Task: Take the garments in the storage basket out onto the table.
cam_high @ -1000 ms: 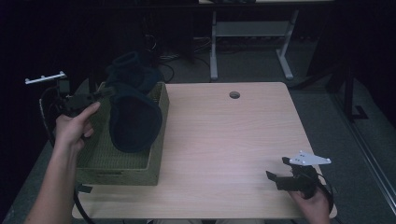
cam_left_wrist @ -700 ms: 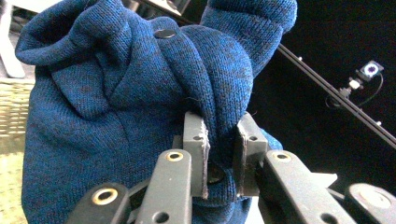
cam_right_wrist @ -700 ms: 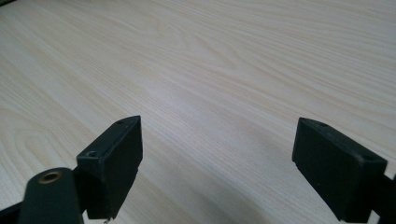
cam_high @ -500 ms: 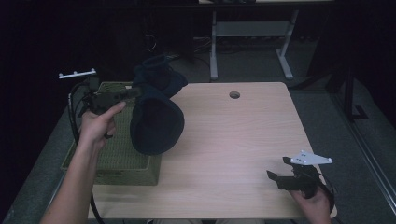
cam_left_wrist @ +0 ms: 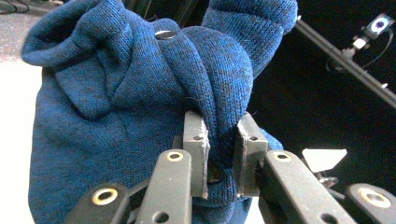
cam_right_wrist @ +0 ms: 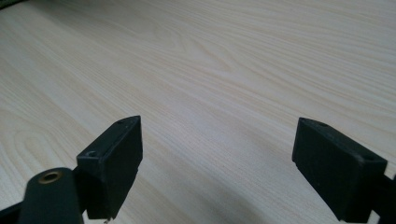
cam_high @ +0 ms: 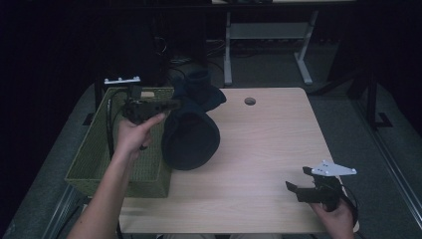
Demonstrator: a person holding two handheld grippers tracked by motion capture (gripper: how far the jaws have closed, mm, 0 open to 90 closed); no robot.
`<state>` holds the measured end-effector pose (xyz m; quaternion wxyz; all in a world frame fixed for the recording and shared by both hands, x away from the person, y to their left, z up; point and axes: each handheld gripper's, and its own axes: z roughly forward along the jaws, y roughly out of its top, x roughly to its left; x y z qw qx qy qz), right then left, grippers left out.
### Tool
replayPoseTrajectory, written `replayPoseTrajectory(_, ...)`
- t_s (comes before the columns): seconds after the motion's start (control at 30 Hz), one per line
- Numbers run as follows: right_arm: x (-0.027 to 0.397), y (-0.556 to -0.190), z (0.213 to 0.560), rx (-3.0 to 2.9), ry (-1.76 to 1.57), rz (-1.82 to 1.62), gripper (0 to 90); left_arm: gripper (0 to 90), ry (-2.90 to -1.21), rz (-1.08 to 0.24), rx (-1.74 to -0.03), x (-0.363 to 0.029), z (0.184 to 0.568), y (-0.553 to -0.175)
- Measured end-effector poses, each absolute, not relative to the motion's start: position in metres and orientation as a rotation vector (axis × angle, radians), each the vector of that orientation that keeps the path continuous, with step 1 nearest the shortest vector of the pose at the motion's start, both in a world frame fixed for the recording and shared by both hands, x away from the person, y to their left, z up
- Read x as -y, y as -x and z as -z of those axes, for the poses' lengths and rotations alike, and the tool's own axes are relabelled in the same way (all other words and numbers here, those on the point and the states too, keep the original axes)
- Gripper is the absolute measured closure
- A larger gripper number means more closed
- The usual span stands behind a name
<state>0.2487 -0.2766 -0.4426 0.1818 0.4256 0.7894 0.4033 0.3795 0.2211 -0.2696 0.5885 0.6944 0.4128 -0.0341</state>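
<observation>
A dark blue knitted garment (cam_high: 191, 134) hangs over the table's left part, just right of the green woven basket (cam_high: 97, 154). My left gripper (cam_high: 174, 104) is shut on a fold of that blue knit (cam_left_wrist: 140, 93), which bunches between the two pads (cam_left_wrist: 195, 154). The garment's lower part hangs above the light wooden table (cam_high: 268, 144) or rests on it; I cannot tell which. My right gripper (cam_high: 296, 186) stands open low over the table's front right corner. Between its pads (cam_right_wrist: 116, 158) I see bare wood (cam_right_wrist: 219, 93).
The basket sits at the table's left edge. A round cable hole (cam_high: 250, 101) lies near the far edge. Behind the table stand a white desk frame (cam_high: 268, 35) and cables on the dark floor.
My left hand has carried the blue garment out of the basket and rightwards over the table. The right gripper has kept still.
</observation>
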Motion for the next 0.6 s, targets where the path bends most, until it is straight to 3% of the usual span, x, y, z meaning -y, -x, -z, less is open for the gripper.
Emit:
replayPoseTrajectory(0.33,0.278,-0.248,0.441,-2.225,-1.193,-1.144,15.9,77.8,-1.694,0.102,-0.949,-0.168,0.285,-0.381)
replayPoseTrajectory(0.6,0.279,-0.248,0.440,-2.227,-1.186,-1.160,15.9,77.2,-1.785,0.127,-0.989,-0.124,0.322,-0.387)
